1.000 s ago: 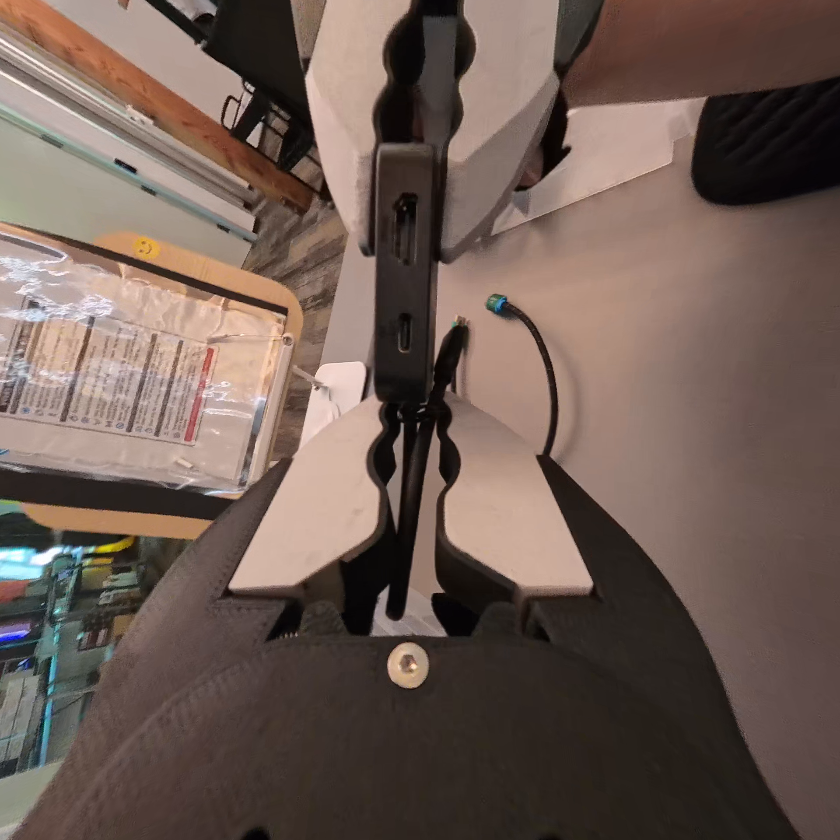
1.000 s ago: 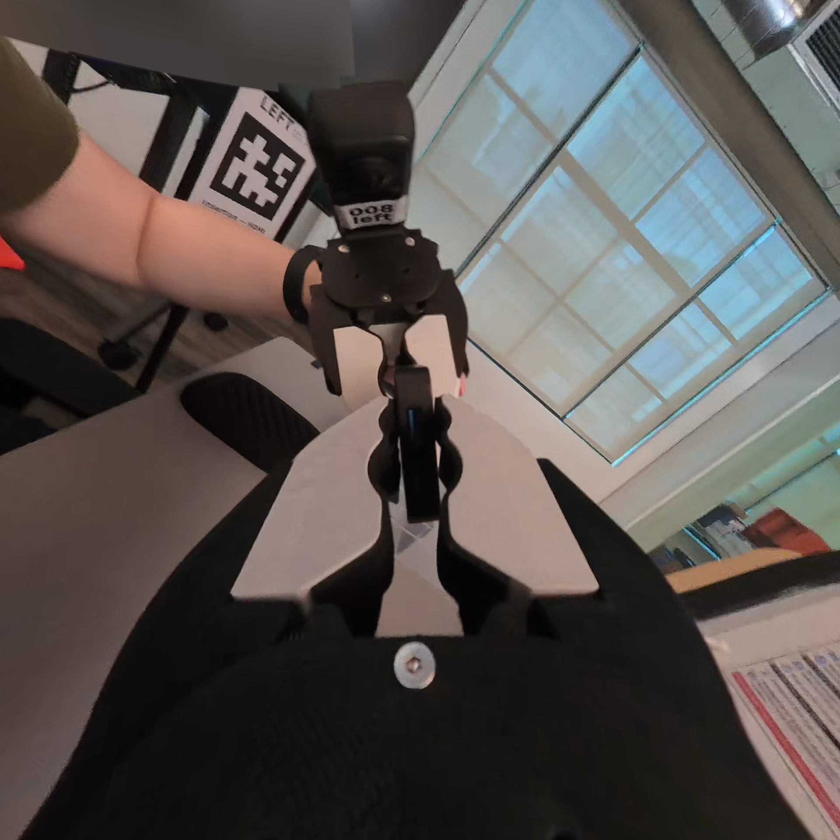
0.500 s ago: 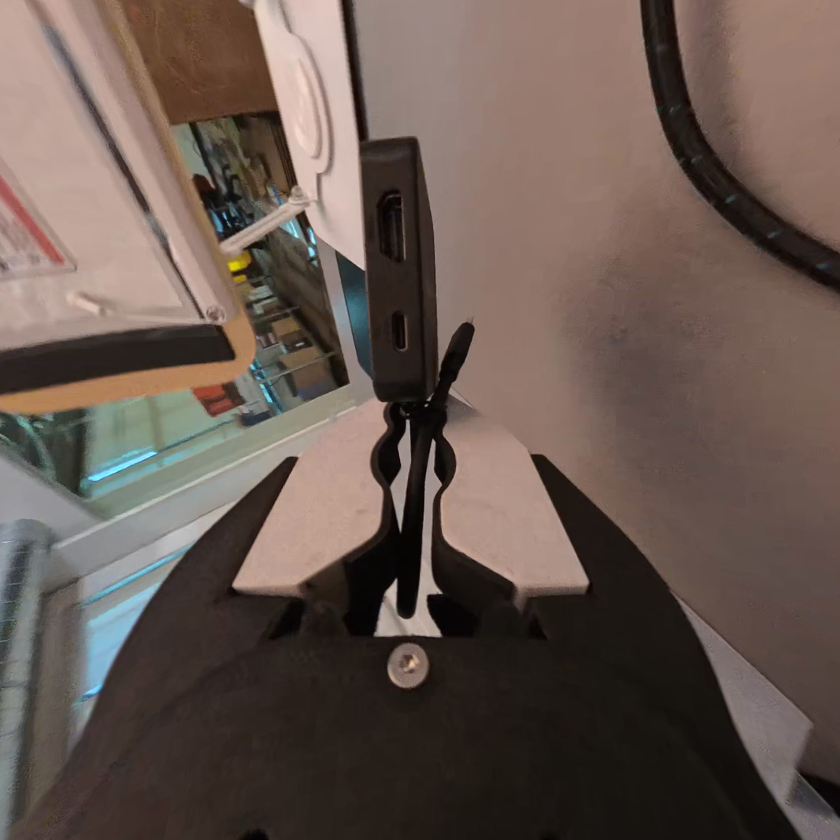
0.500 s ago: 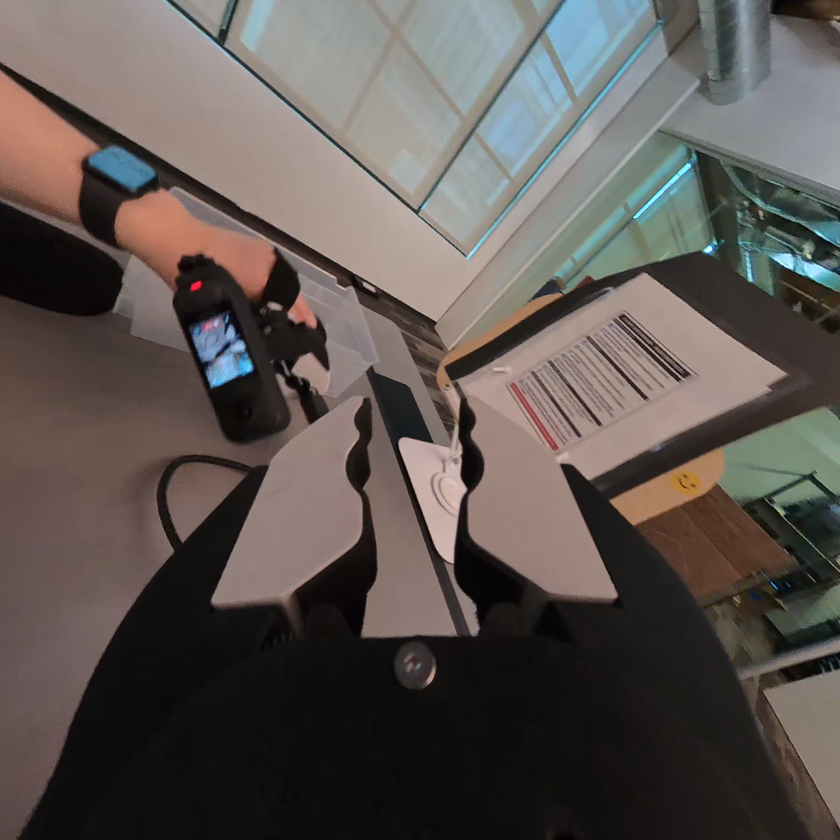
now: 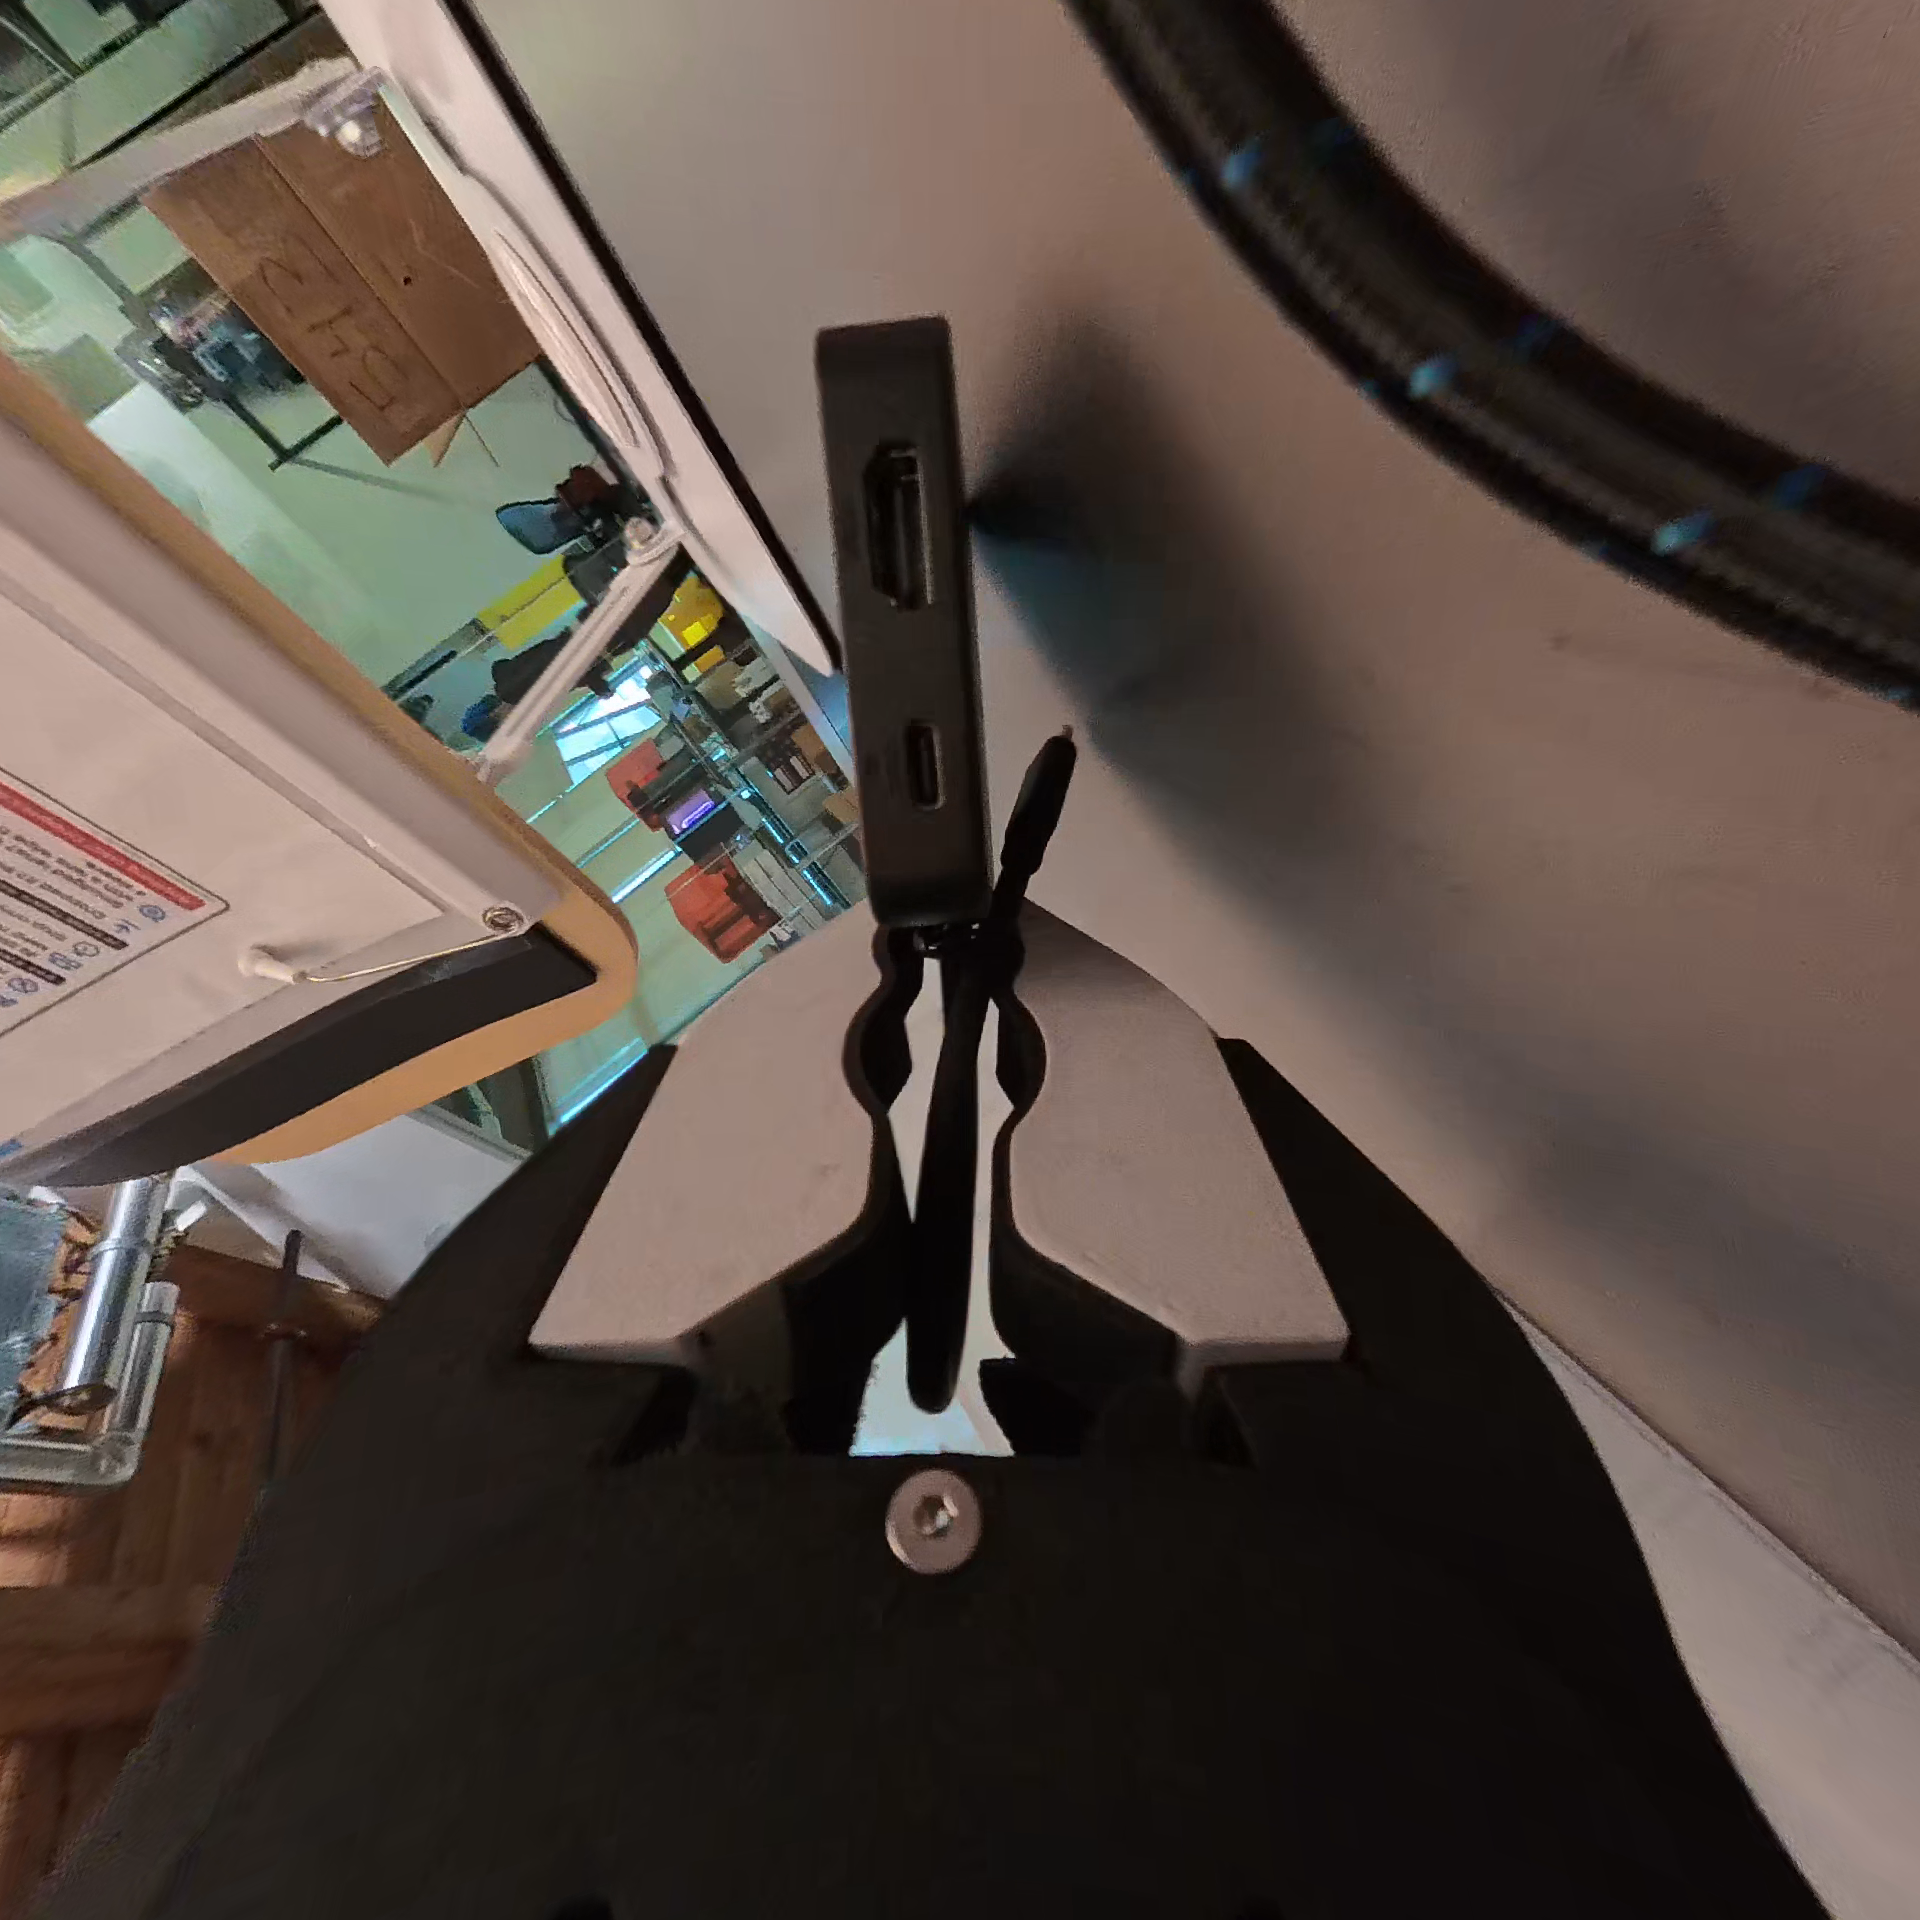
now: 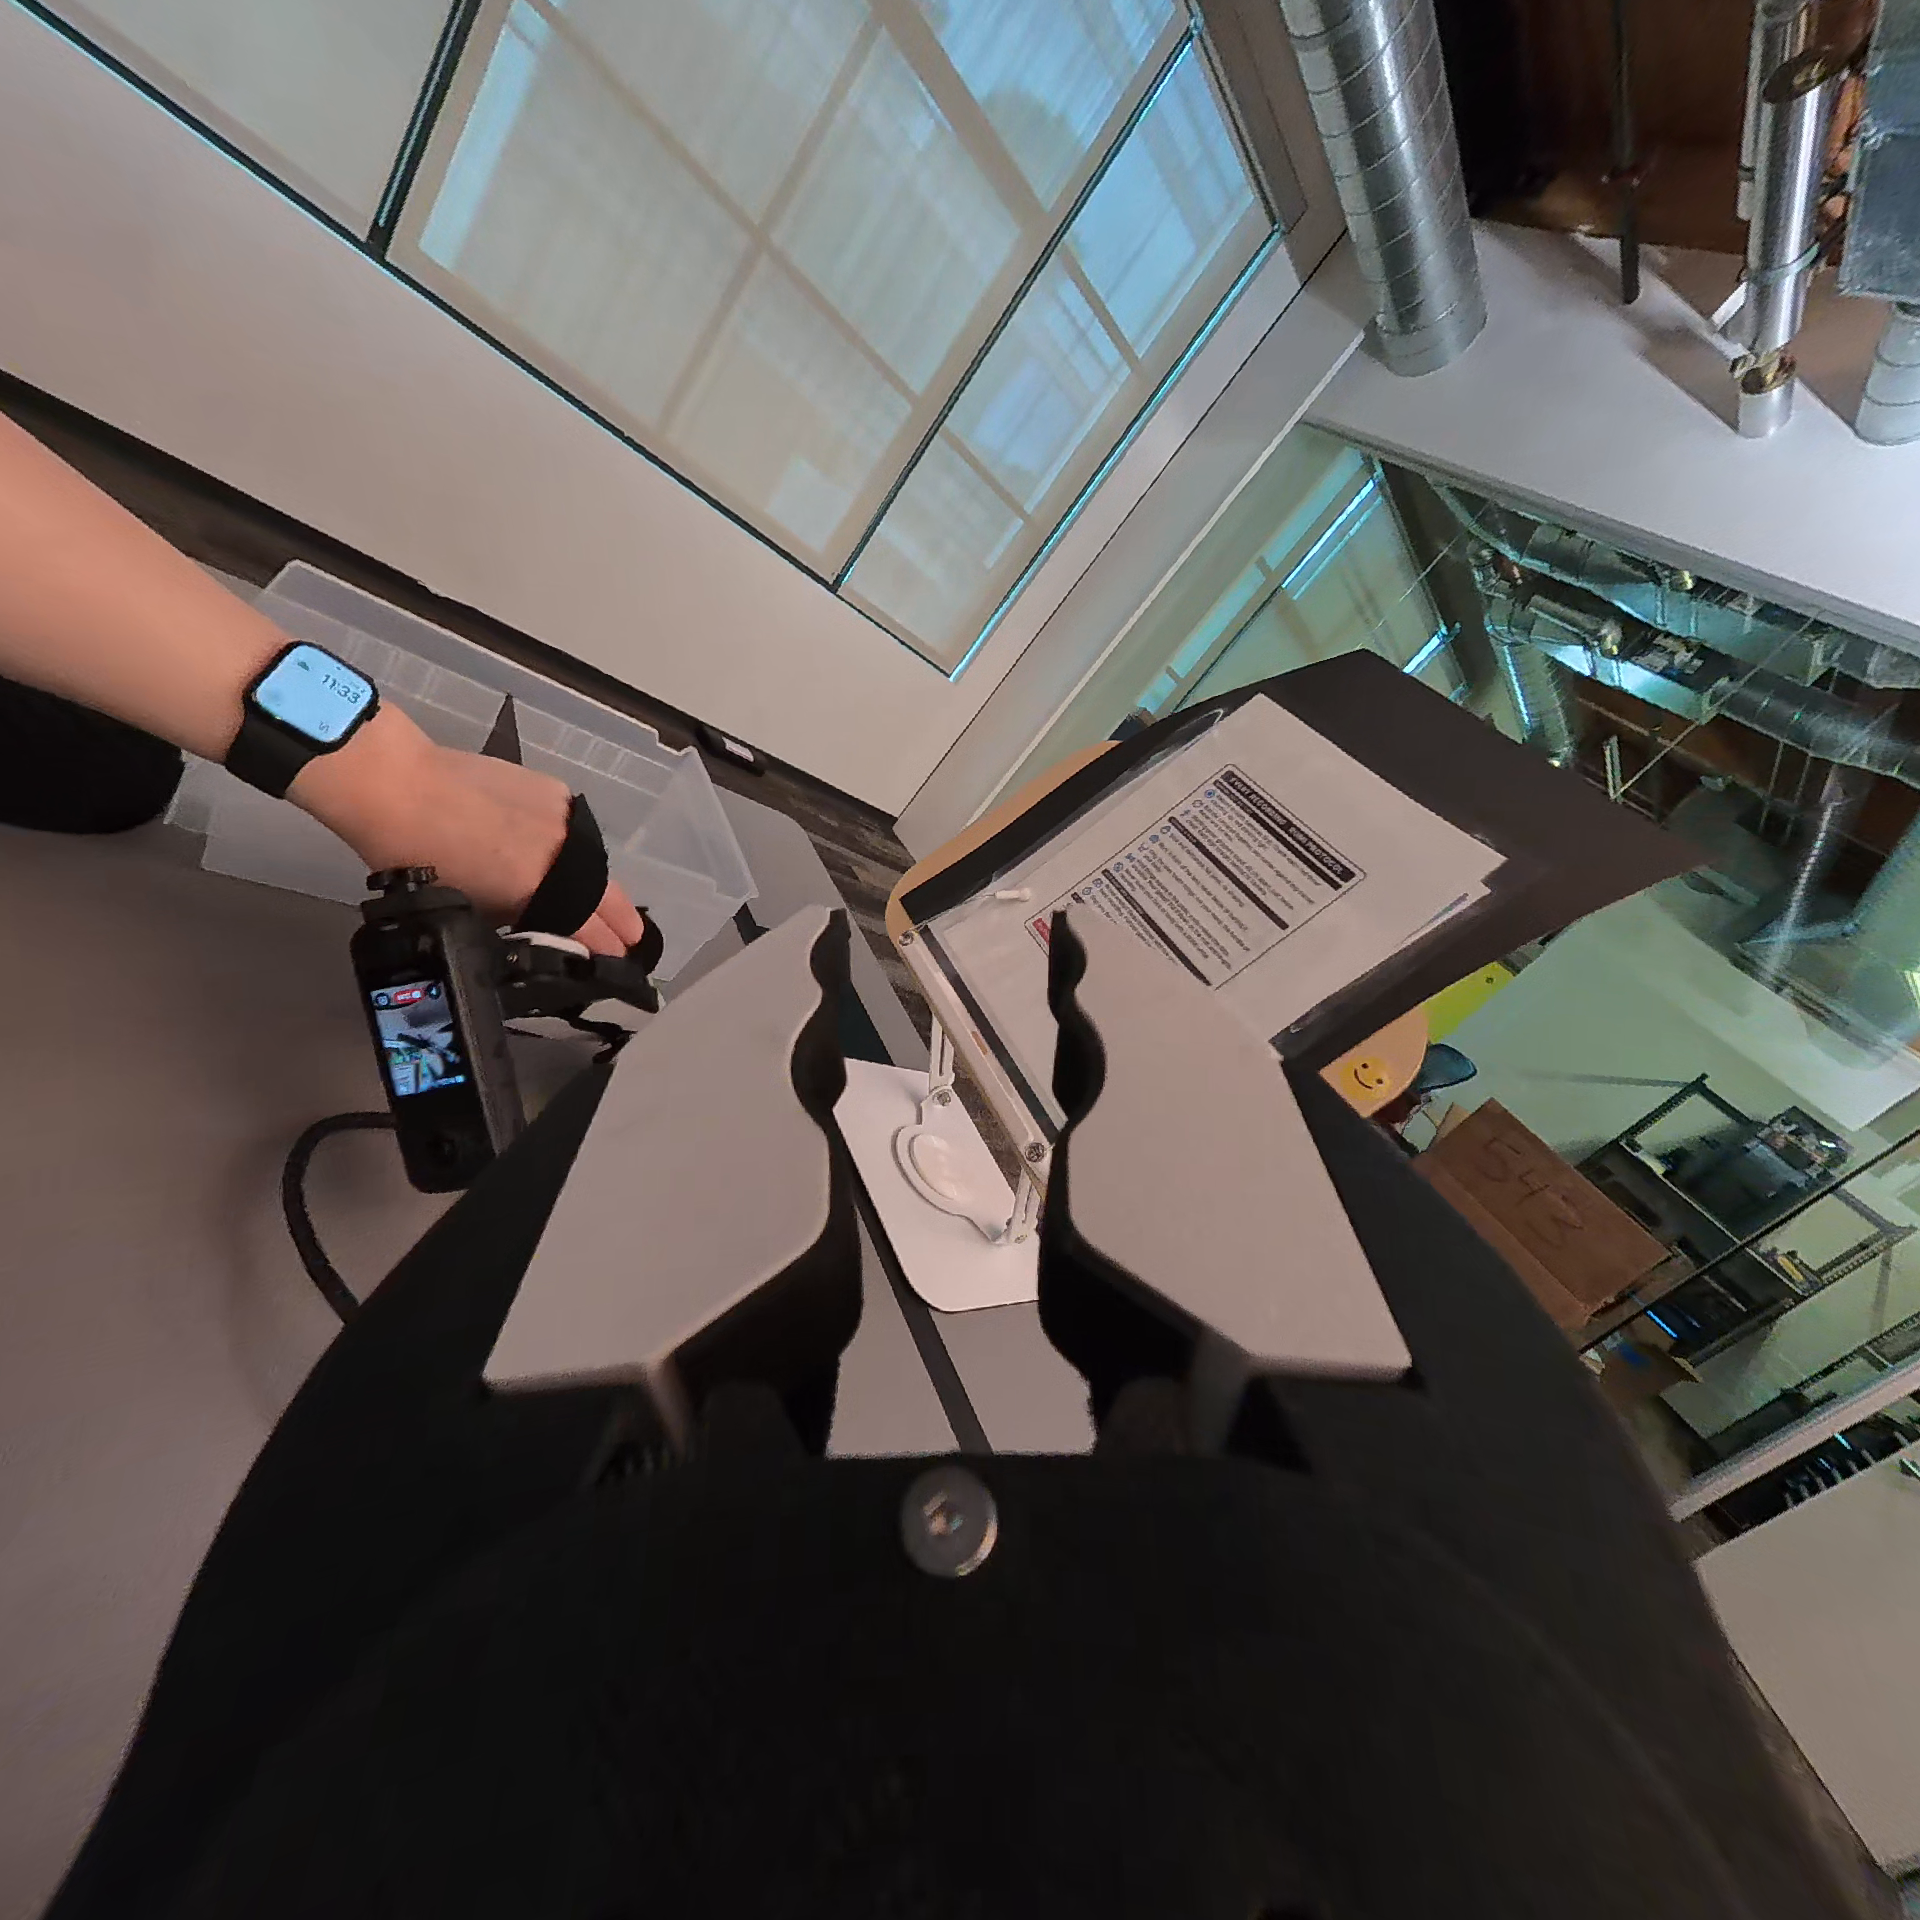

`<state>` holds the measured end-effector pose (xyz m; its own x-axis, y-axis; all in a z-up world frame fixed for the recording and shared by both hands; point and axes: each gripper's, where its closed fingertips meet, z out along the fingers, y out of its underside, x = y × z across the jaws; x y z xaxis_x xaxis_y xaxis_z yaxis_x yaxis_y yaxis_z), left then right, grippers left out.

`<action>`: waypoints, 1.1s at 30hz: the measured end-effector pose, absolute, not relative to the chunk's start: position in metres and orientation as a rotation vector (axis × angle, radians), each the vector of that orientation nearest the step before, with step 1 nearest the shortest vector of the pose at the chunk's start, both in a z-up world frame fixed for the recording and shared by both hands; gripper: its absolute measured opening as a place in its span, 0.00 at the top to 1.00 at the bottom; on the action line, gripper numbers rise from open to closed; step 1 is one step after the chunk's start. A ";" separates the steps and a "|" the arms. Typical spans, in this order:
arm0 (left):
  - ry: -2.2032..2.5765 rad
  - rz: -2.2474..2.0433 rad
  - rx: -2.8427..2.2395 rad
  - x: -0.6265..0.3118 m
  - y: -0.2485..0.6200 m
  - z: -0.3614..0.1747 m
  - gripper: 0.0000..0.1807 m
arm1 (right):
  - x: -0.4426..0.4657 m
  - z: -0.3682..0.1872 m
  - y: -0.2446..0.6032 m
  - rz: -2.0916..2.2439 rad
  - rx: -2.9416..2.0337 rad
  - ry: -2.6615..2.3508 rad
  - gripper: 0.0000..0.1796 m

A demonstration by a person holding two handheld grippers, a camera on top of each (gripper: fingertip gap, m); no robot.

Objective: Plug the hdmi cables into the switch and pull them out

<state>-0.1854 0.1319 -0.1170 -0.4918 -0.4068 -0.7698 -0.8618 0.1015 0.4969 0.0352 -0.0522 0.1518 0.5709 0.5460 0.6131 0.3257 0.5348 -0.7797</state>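
Note:
My left gripper (image 5: 951,935) is shut on the near end of the switch (image 5: 904,623), a slim black box held edge-on just above the grey table (image 5: 1455,935). Its HDMI port (image 5: 899,540) and a smaller port (image 5: 928,764) face me, both empty. Its thin black lead with a small plug (image 5: 1044,790) runs back between my fingers. A thick braided black HDMI cable (image 5: 1507,384) lies on the table to the upper right. My right gripper (image 6: 943,935) is open and empty, held above the table. The left gripper and the hand holding it (image 6: 499,997) show at the left of the right wrist view.
A framed sign on a white stand (image 6: 935,1174) sits at the table's far edge; it is close on the left in the left wrist view (image 5: 260,987). A clear plastic bin (image 6: 468,748) stands behind the hand. A cable loop (image 6: 312,1205) lies on the table.
My right gripper let go of the switch's far end, opened and drew away. My left gripper carried the switch down close to the table beside the sign stand.

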 end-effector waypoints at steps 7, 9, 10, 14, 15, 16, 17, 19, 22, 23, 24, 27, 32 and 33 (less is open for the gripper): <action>2.017 1.350 -1.300 -0.198 0.125 -0.131 0.79 | 0.044 0.149 -0.048 0.148 -1.064 -0.984 0.79; 2.015 1.330 -1.362 -0.204 0.123 -0.131 0.70 | 0.045 0.149 -0.048 0.143 -1.065 -0.981 0.79; 2.006 1.313 -1.392 -0.206 0.122 -0.129 0.67 | 0.047 0.149 -0.048 0.140 -1.067 -0.980 0.79; 1.916 1.083 -1.546 -0.201 0.114 -0.107 0.67 | 0.056 0.149 -0.050 0.125 -1.074 -0.968 0.79; 1.892 1.009 -1.608 -0.200 0.110 -0.101 0.66 | 0.060 0.150 -0.050 0.125 -1.077 -0.960 0.79; 1.867 0.935 -1.675 -0.200 0.107 -0.095 0.66 | 0.063 0.152 -0.051 0.125 -1.076 -0.950 0.79; 1.839 0.863 -1.747 -0.199 0.103 -0.090 0.66 | 0.066 0.153 -0.052 0.124 -1.074 -0.942 0.79; 1.747 0.624 -1.888 -0.183 0.094 -0.080 0.66 | 0.071 0.156 -0.054 0.122 -1.068 -0.925 0.79; 1.591 0.145 -1.956 -0.132 0.074 -0.064 0.71 | 0.073 0.159 -0.058 0.130 -1.058 -0.916 0.79; 1.585 0.102 -1.961 -0.125 0.070 -0.063 0.71 | 0.074 0.159 -0.058 0.127 -1.058 -0.917 0.79; 1.595 0.125 -1.955 -0.123 0.069 -0.064 0.71 | 0.074 0.159 -0.059 0.120 -1.059 -0.918 0.79; 1.654 0.261 -1.928 -0.130 0.075 -0.078 0.72 | 0.076 0.158 -0.059 0.101 -1.066 -0.924 0.79; 1.632 0.241 -2.030 -0.148 0.078 -0.106 0.73 | 0.076 0.159 -0.060 0.108 -1.060 -0.923 0.79; 1.576 0.191 -2.041 -0.145 0.079 -0.105 0.74 | 0.076 0.159 -0.060 0.109 -1.061 -0.924 0.79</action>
